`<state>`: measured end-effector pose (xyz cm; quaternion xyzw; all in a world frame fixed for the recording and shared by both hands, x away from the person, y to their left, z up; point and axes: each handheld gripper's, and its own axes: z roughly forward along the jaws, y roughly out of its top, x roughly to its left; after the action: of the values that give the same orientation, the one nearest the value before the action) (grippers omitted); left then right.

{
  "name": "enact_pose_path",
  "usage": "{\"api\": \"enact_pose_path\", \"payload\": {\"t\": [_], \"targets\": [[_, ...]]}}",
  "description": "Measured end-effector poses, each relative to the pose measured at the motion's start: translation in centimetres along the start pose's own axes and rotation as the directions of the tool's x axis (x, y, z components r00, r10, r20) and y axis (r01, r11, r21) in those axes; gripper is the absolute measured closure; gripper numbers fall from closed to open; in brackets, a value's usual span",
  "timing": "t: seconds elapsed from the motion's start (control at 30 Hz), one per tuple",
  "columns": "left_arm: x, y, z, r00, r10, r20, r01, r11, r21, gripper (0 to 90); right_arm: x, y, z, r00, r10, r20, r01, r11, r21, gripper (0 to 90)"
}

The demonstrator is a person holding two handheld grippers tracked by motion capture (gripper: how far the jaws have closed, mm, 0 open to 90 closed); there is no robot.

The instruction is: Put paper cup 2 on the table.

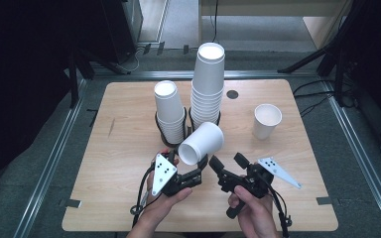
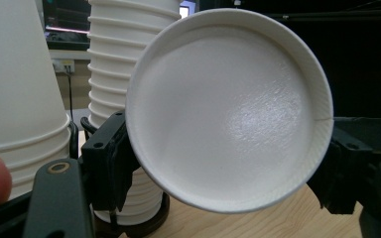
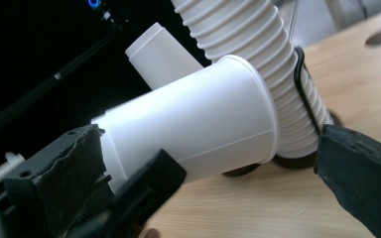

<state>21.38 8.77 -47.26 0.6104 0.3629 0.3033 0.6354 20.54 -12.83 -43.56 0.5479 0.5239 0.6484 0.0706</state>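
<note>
Held item: a white paper cup [image 1: 202,143], lying on its side above the light wooden tabletop [image 1: 124,198], closed base toward the person, open mouth toward the stacks.
Left claw [image 1: 198,166]: jaws closed onto the base end of the white paper cup; in the left gripper view the round base [image 2: 228,109] sits between the two black jaws, one at each edge of it.
Cup relative to left claw: projects forward and upward out of the jaws, tilted; the rim lies close to the stacks behind it, contact not determinable.
Right claw [image 1: 226,162]: jaws spread wide, nothing between them; positioned just to the right of the held cup, apart from it.
Right gripper view: cup wall [image 3: 198,124] lies between the parted jaws but farther off.
Short stack of inverted white cups [image 1: 169,111]: in a black ring holder, behind the held cup.
Tall stack of inverted white cups [image 1: 208,82]: beside it, to the right.
Single upright white cup [image 1: 266,120]: well right of the stacks, on the tabletop.
</note>
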Motion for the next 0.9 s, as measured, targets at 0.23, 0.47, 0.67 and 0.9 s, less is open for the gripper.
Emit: {"api": "enact_pose_path", "payload": {"t": [0.23,0.47,0.67,0.9], "targets": [[-0.2,-0.3,0.1,0.9999,0.008,-0.009,-0.008,0.9997,-0.021,23.6,-0.5,0.1,0.8,0.9773,0.198,0.074,-0.199,0.98,0.011,0.0],[-0.4,-0.5,0.2,0.9998,0.018,-0.004,-0.018,0.9996,-0.02,23.6,-1.9,0.1,1.4,0.8917,0.449,0.057,-0.452,0.891,0.048,0.0],[-0.7,-0.7,0.3,0.9994,0.035,0.006,-0.035,0.9992,-0.022,23.5,-2.1,0.0,1.9,0.7954,0.602,0.073,-0.605,0.795,0.04,0.0],[-1.0,-0.8,0.2,0.9989,0.043,0.014,-0.043,0.9988,-0.023,23.5,-2.2,0.0,3.1,0.7068,0.704,0.072,-0.707,0.704,0.06,0.0]]}}
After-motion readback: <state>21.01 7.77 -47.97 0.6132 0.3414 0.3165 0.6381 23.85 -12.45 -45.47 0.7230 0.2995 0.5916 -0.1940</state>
